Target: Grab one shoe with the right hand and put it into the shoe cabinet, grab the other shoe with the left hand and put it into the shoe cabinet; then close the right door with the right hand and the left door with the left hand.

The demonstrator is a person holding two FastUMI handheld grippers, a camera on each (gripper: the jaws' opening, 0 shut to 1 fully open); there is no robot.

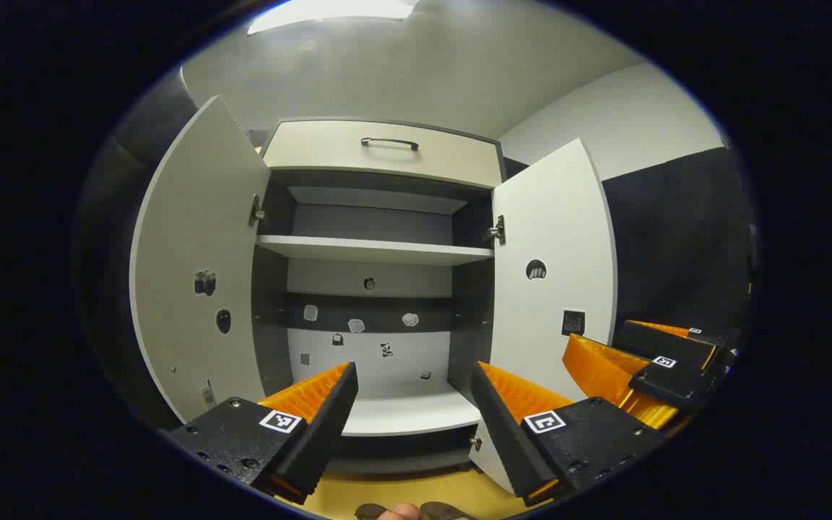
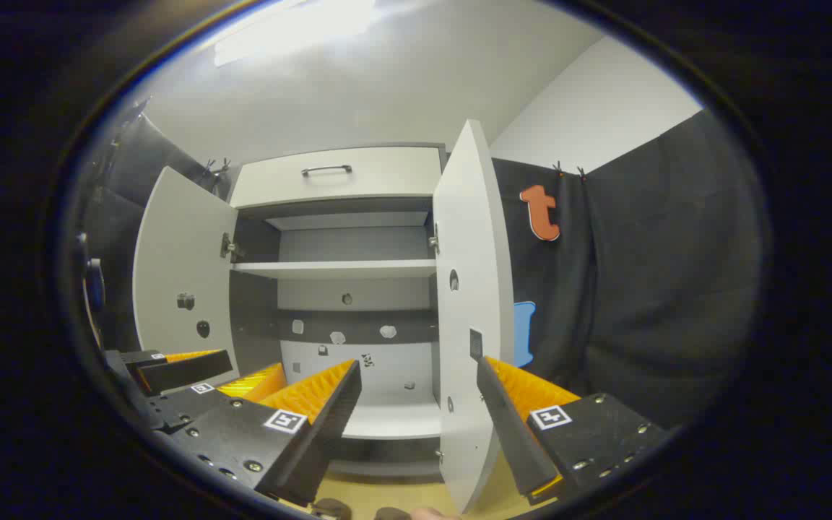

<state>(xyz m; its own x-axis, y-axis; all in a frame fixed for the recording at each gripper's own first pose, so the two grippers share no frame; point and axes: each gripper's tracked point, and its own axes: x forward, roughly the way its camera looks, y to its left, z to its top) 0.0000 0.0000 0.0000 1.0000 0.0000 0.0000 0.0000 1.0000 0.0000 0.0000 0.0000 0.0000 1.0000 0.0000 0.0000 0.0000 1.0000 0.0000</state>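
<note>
The shoe cabinet [image 1: 376, 249] stands ahead with its left door [image 1: 199, 274] and right door [image 1: 553, 289] swung open. My left gripper [image 1: 413, 372] is open in front of the lower compartment [image 1: 416, 412], holding nothing. My right gripper [image 2: 416, 375] is open too, with nothing in it, and the right door [image 2: 470, 289] appears nearly edge-on just ahead of it. The right gripper [image 1: 647, 361] hovers beside the right door, and the left gripper [image 2: 185, 375] is low on the left. Dark shapes [image 1: 445, 511] at the bottom edge on the yellowish floor are too cut off to identify.
A drawer with a dark handle [image 1: 388, 143] tops the cabinet. A middle shelf [image 2: 333, 269] divides the inside. Small stickers dot the back panel [image 1: 358, 325] and both doors. Black cloth wall [image 2: 640, 289] hangs to the right of the cabinet.
</note>
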